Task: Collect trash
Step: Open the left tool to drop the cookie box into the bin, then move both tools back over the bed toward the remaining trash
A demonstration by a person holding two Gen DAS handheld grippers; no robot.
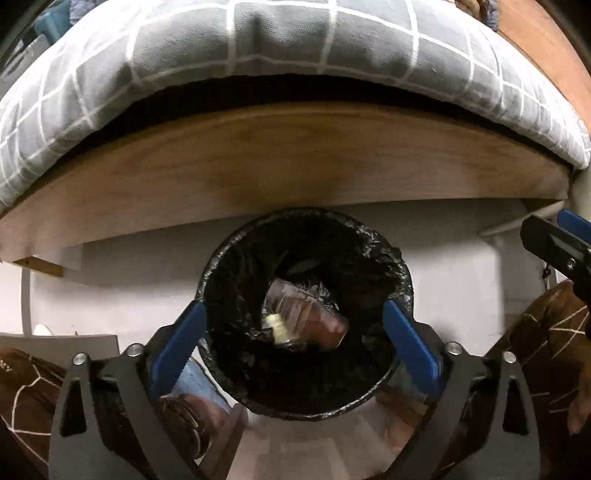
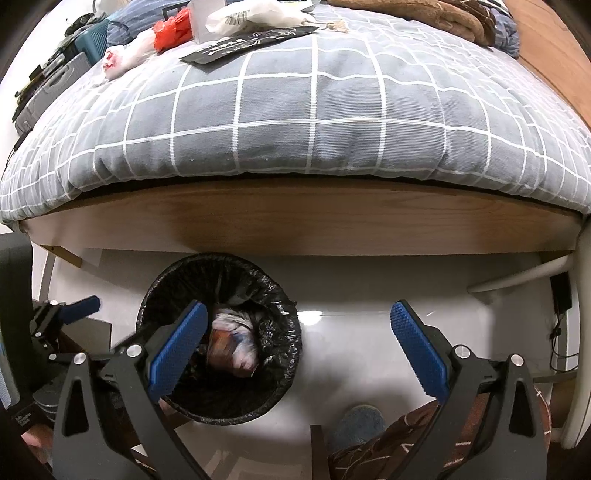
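Beside the bed [image 2: 295,110], both claws, left [image 1: 295,332] and right [image 2: 295,343], hang released over the bin [image 2: 280,325], its wrapper [image 1: 306,314] dropped inside; bed-top trash [image 2: 173,29] at eleven o'clock risks being missed.

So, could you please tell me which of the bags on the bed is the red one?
The small crumpled red bag, lying between the white wrapper and the larger white bag.
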